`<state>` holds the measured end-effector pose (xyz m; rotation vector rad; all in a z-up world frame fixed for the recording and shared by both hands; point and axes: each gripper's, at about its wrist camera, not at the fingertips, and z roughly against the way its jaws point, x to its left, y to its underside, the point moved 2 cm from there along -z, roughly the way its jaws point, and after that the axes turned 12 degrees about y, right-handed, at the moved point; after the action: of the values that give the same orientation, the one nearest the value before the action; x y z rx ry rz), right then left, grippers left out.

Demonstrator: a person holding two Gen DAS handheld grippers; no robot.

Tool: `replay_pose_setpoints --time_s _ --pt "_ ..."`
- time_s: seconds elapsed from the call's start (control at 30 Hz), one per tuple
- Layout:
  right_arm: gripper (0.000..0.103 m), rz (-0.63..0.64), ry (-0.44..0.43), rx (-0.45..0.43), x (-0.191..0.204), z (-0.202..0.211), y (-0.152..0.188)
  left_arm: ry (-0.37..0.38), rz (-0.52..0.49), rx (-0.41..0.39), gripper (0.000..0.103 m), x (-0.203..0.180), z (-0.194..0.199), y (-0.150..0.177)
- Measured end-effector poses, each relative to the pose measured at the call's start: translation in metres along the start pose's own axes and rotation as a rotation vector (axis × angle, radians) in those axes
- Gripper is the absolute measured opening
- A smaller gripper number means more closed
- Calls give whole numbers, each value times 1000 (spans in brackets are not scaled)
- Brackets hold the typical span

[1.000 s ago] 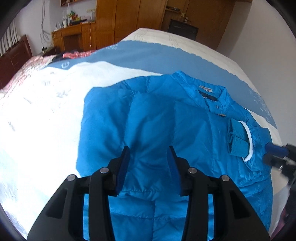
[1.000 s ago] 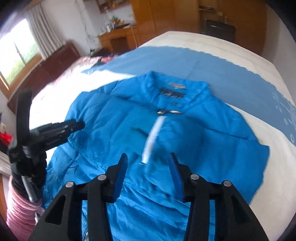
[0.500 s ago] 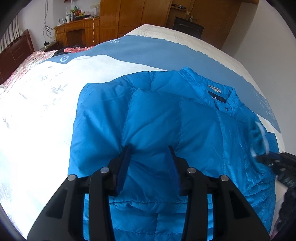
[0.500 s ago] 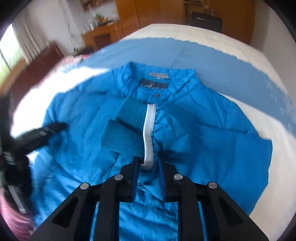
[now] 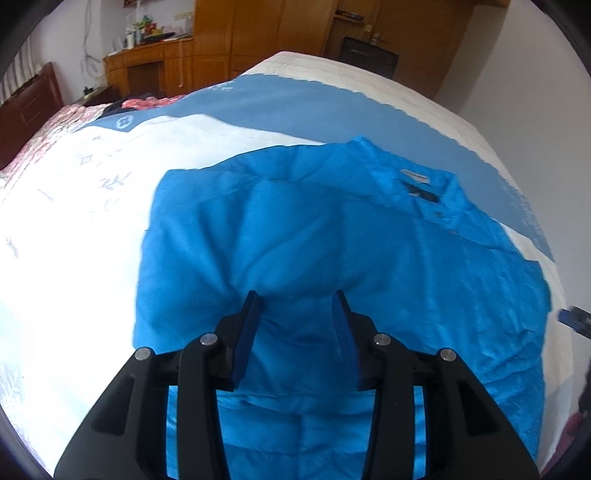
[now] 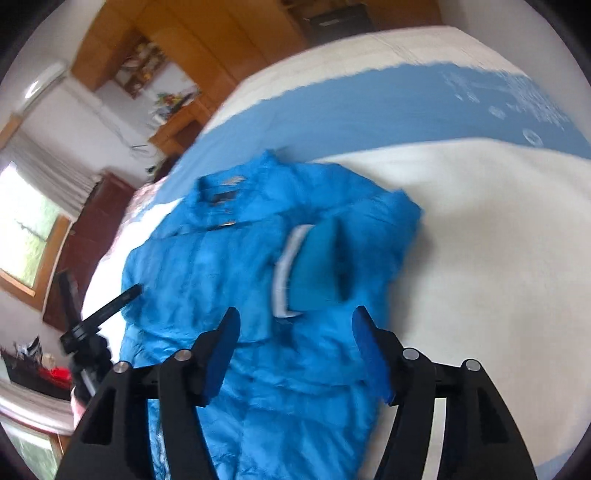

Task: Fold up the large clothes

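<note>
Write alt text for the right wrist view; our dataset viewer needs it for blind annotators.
The open right gripper hovers over a bright blue puffer jacket spread on a white and blue bedspread, its knit cuff with a white band folded across the chest. The left gripper shows at the jacket's far side; the picture is motion-blurred.

It was a bedroom in a home: a wide bed (image 5: 74, 229) under a white quilted cover with a broad blue band (image 5: 332, 107) filled most of both views, and a pink patterned bedspread (image 5: 40, 136) lay at its far left beside a dark wooden headboard (image 5: 29, 107). Along the far wall stood tall honey-coloured wardrobes (image 5: 258, 29) and a matching desk (image 5: 155, 62) cluttered with small items and trailing cables. In the right wrist view, a curtained window (image 6: 33, 236) let in daylight at the left.
</note>
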<state>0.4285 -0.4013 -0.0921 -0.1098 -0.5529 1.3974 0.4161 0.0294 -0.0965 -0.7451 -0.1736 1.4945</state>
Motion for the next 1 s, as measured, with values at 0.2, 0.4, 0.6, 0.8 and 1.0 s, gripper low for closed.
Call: replay_pose_setpoints --time_s 0.2,0.4,0.6,0.8,1.0 --pt "38 -31 34 30 0 -36 -11 -1 -71 30 40 -24 -8 4" --pt "6 -2 66 33 -1 -37 -3 -29 -85 55 40 -15 -23 7" --pt "7 20 116 55 -3 -47 12 -7 -68 66 38 -9 -24 8" --pt "26 63 220 -105 19 4 15 -13 -87 8 40 -25 8 15" --pt "26 131 167 -71 51 -17 15 3 -148 56 40 -52 -9 24"
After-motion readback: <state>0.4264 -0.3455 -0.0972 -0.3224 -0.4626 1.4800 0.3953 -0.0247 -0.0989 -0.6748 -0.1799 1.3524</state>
